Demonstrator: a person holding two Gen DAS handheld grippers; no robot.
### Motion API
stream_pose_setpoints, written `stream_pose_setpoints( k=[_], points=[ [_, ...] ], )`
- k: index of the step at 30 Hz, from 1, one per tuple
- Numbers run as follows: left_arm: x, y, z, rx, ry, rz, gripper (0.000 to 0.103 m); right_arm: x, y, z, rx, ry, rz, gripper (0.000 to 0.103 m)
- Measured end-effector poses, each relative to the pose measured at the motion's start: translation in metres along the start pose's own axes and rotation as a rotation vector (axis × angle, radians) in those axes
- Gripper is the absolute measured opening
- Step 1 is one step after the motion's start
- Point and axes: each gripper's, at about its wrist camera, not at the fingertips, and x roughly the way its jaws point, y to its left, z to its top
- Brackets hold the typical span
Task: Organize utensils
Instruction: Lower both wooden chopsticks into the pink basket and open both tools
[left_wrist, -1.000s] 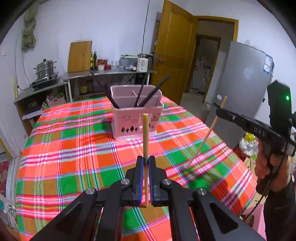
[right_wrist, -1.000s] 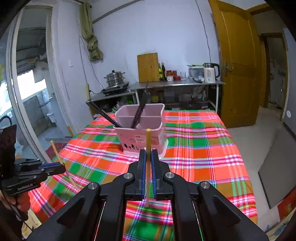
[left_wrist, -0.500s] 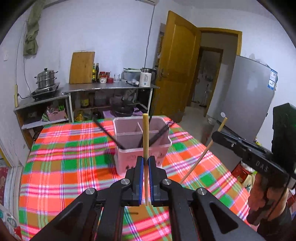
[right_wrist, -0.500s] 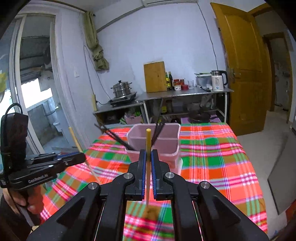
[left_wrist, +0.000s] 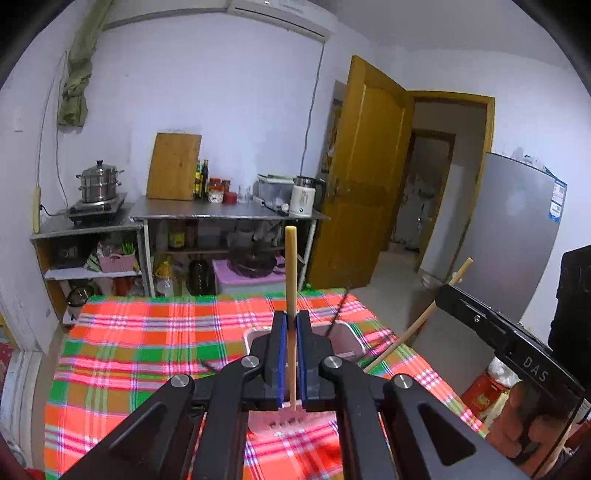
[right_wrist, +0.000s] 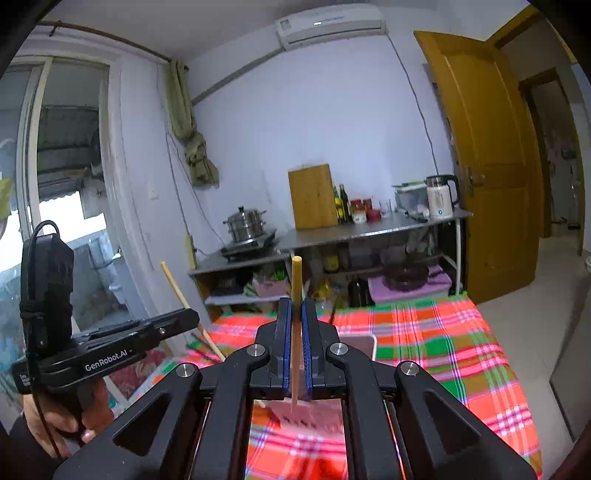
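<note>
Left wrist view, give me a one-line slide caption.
Left gripper shut on an upright wooden chopstick above the pink plastic utensil holder on the plaid tablecloth.

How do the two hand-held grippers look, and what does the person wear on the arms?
Both are black, with blue pads on the fingers and silver screws. The left hand-held gripper reads "GenRobot.AI" on its side and carries a black box with a black cable. The right hand-held gripper reads "DAS". The sleeves are dark.
</note>
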Motion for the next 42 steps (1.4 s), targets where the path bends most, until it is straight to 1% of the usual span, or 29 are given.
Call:
stream_pose_setpoints(
  k=[6, 13, 19, 25, 30, 34, 36, 40, 42],
  points=[
    [0.021, 0.011, 0.001, -0.017, 0.003, 0.009, 0.005, 0.020, 0.001, 0.003, -0.005, -0.014, -0.002, 0.005],
    [0.049, 0.020, -0.011, -0.020, 0.041, 0.018, 0.005, 0.044, 0.001, -0.008, -0.011, 0.023, -0.016, 0.005],
    [0.064, 0.019, -0.022, 0.005, 0.071, 0.022, 0.005, 0.056, 0.004, -0.018, -0.036, 0.053, -0.030, 0.005],
    [0.066, 0.018, -0.030, 0.032, 0.078, 0.053, 0.005, 0.062, 0.001, -0.025, -0.043, 0.085, -0.035, 0.005],
    [0.069, 0.019, -0.032, 0.033, 0.083, 0.071, 0.006, 0.070, 0.000, -0.031, -0.048, 0.113, -0.049, 0.005],
    [0.072, 0.016, -0.034, 0.043, 0.094, 0.070, 0.006, 0.074, -0.002, -0.036, -0.049, 0.134, -0.052, 0.005],
    [0.074, 0.015, -0.035, 0.042, 0.098, 0.067, 0.010, 0.075, -0.003, -0.037, -0.049, 0.143, -0.051, 0.005],
    [0.072, 0.018, -0.034, 0.033, 0.088, 0.053, 0.013, 0.074, -0.003, -0.037, -0.055, 0.145, -0.047, 0.006],
    [0.067, 0.019, -0.033, 0.027, 0.072, 0.046, 0.016, 0.071, -0.002, -0.036, -0.061, 0.138, -0.046, 0.009]
  ],
)
